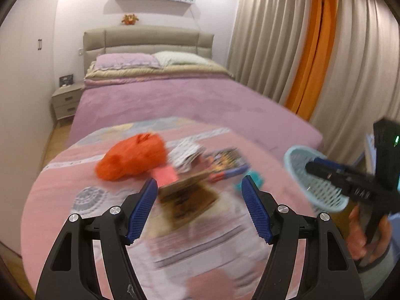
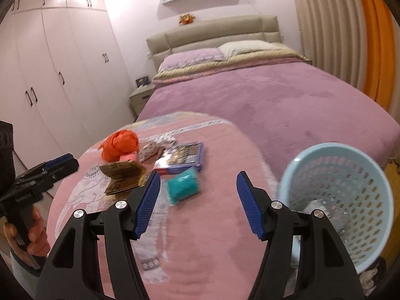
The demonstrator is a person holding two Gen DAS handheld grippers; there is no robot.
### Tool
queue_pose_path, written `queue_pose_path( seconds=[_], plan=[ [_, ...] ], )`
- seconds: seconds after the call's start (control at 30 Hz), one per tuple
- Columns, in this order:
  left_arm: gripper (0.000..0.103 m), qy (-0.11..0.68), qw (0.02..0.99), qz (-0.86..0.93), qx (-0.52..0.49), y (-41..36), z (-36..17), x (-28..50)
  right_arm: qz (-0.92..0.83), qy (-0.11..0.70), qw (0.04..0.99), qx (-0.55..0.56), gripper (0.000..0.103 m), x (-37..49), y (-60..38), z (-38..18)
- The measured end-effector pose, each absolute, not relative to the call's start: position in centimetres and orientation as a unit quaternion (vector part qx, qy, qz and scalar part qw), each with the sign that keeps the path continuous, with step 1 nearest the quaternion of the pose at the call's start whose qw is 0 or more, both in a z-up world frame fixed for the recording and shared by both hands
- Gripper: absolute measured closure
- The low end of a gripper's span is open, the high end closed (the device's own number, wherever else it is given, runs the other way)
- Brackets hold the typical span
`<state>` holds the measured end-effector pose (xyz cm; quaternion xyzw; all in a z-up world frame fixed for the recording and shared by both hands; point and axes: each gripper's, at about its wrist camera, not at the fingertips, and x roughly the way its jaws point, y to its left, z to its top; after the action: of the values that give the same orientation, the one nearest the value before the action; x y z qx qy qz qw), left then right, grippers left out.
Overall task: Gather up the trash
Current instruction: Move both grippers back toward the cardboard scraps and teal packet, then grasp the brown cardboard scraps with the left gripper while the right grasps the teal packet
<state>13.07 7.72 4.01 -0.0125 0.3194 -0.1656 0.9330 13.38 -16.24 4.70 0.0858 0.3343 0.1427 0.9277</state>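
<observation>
Trash lies on a pink cloth [image 2: 212,225] at the foot of the bed: an orange plastic bag [image 1: 132,160] [image 2: 120,143], a brown wrapper [image 1: 187,200] [image 2: 123,177], a patterned paper [image 1: 186,153], a blue packet [image 2: 185,158] and a teal wad [image 2: 182,187]. A light blue perforated basket [image 2: 350,192] [image 1: 297,162] stands at the right. My left gripper [image 1: 200,187] is open over the brown wrapper. My right gripper [image 2: 198,182] is open just short of the teal wad.
The bed with a purple blanket [image 2: 275,100] stretches behind the cloth. White wardrobes [image 2: 50,75] line the left wall. A nightstand [image 1: 66,100] stands by the headboard. Curtains [image 1: 312,50] hang on the right.
</observation>
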Motion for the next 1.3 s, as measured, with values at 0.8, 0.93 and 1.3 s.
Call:
queue_pose_path(
  seconds=[0.8, 0.93, 1.3],
  plan=[
    [0.07, 0.365, 0.915, -0.167, 0.031, 7.6, -1.6, 17.7, 0.127, 0.389, 0.911, 0.057, 0.043, 19.7, -9.6, -1.4],
    [0.084, 0.367, 0.915, -0.165, 0.03, 7.8, -1.8, 17.6, 0.125, 0.399, 0.908, 0.045, 0.043, 20.1, -9.2, -1.7],
    [0.093, 0.365, 0.914, -0.175, 0.018, 7.2, -1.5, 17.1, 0.132, 0.413, 0.9, 0.04, 0.053, 20.1, -9.0, -2.2]
  ],
)
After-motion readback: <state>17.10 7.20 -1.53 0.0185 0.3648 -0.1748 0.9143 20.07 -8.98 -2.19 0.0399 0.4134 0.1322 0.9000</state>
